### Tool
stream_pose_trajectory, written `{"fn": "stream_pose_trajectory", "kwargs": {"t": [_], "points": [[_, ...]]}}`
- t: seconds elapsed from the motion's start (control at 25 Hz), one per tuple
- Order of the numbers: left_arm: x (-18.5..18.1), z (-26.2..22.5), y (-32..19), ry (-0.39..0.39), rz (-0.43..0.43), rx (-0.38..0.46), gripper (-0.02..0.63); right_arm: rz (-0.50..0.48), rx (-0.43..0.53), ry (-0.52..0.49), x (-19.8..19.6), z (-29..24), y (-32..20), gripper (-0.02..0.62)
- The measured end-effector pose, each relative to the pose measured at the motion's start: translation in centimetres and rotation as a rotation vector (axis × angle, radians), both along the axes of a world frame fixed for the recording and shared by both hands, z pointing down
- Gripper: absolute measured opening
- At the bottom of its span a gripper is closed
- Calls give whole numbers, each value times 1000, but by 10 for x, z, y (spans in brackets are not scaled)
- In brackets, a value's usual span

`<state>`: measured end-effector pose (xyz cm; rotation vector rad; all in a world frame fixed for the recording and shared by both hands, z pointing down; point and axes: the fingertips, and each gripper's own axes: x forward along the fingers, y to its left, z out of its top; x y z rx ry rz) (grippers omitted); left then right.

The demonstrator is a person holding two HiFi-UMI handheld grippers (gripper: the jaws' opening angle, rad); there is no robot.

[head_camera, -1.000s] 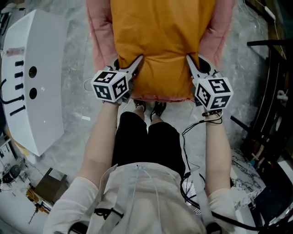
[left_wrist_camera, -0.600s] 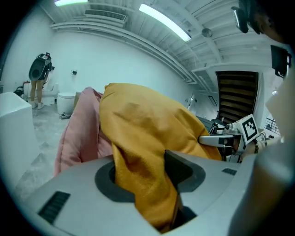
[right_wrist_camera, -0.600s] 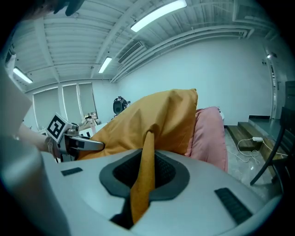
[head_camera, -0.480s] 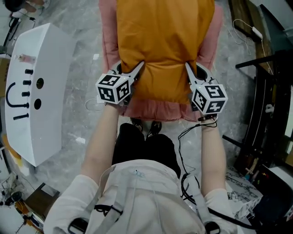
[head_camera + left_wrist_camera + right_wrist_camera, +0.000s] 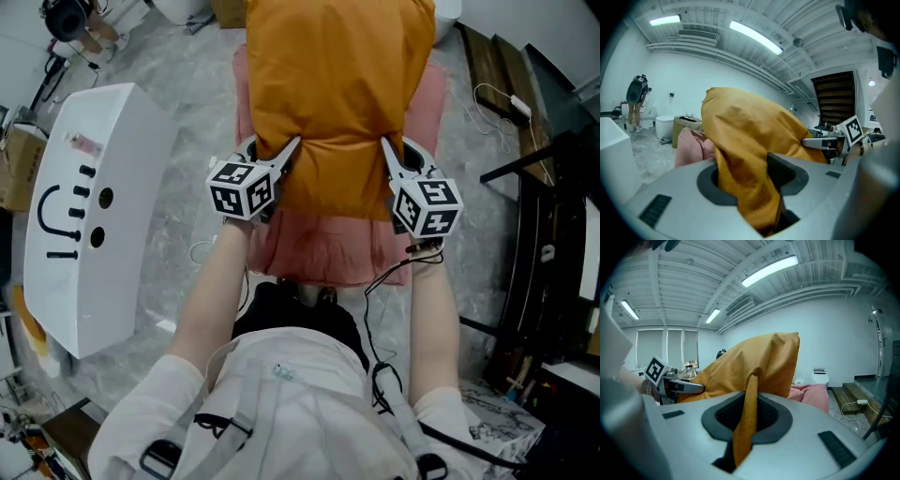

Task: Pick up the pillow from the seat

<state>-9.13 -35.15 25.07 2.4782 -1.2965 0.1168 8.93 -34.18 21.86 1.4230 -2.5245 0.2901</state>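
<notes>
Evidently the orange pillow [image 5: 337, 103] hung between my hands, long axis running away from me, over the pink seat [image 5: 323, 251]. My left gripper [image 5: 289, 150] pinched a thick fold at its near left corner. My right gripper [image 5: 386, 148], almost closed, clamped a thin fold opposite.

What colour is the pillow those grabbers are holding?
The pillow is plain orange. It shows best in the head view.

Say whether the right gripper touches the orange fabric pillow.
Touching. In the right gripper view, the right gripper pinches a fold of the orange fabric pillow.
</notes>
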Motion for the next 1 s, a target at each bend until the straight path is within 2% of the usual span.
{"fn": "stream_pose_trajectory", "kwargs": {"t": [0.28, 0.52, 0.72, 1.0], "points": [[6, -74, -21, -13, -27, 139, 196, 1, 123, -12, 6, -67, -23, 51], [5, -119, -27, 14, -43, 230, 196, 10, 219, 7, 5, -117, -30, 51], [10, -160, -31, 38, -29, 283, 196, 18, 282, 10, 11, -157, -30, 52], [20, -223, -31, 24, -18, 431, 196, 45, 386, -10, 23, -213, -25, 51]]}}
